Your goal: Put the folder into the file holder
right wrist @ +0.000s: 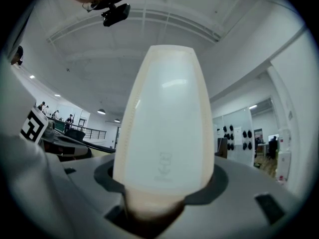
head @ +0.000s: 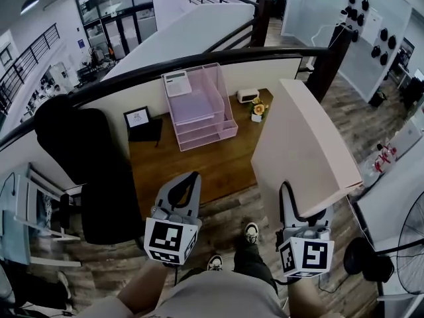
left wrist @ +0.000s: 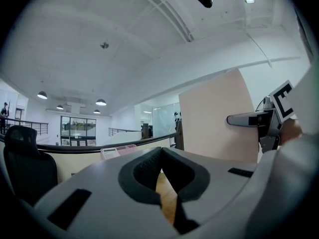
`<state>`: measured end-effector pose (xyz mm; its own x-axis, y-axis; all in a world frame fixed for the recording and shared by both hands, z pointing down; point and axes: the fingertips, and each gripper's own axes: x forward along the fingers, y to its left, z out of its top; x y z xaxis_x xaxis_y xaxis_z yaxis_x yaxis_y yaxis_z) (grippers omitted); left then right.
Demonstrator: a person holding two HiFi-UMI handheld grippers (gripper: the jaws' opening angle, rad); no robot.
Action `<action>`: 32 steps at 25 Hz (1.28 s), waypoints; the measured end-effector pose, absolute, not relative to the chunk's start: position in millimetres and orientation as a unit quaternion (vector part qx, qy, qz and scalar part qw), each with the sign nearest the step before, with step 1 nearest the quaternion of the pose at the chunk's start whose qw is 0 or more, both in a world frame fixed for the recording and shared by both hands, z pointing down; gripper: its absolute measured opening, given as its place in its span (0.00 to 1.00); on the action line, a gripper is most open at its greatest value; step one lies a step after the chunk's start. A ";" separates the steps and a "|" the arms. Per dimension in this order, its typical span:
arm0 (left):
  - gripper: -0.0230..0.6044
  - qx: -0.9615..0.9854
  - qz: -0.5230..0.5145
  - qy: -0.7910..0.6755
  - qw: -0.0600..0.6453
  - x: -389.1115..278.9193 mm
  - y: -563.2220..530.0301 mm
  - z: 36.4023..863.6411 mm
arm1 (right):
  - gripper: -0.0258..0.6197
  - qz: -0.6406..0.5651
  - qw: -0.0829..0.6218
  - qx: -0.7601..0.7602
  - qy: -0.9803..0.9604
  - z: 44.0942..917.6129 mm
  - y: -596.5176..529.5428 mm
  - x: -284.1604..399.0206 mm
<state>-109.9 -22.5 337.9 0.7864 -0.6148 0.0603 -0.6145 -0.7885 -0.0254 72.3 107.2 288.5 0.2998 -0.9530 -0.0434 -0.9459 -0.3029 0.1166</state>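
Two grippers, one folder, and one file holder are in play. On the counter [head: 218, 161] there are also one framed picture [head: 138, 117], one small white device [head: 247, 96] and one small pot of flowers [head: 258, 109].

The left gripper [head: 192, 177] hangs over the near edge of the counter. Its fingers [left wrist: 144, 166] meet at the tips and hold nothing. The right gripper [head: 290, 201] has its fingers clamped on the near bottom edge of the folder [head: 308, 144]. The folder is a pale pinkish-beige board that stands up from the fingers and leans away towards the far right. It is in the air over the counter's right end, to the right of the pink file holder [head: 199, 108] and apart from it. The right gripper view shows the folder rising straight out from between the fingers and filling the middle of the picture.

The file holder sits at the far middle of the brown wooden counter, with stacked trays facing near. A black office chair [head: 83, 151] stands to the left. A dark curved railing [head: 218, 58] runs behind the counter, the floor [head: 371, 124] is of grey-brown planks, and beyond lies an open office with white walls and ceiling lamps.
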 end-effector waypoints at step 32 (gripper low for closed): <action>0.04 -0.848 -0.061 0.526 0.012 51.0 -266.3 334.1 | 0.51 -0.033 0.010 0.674 -0.738 305.6 -239.8 286.8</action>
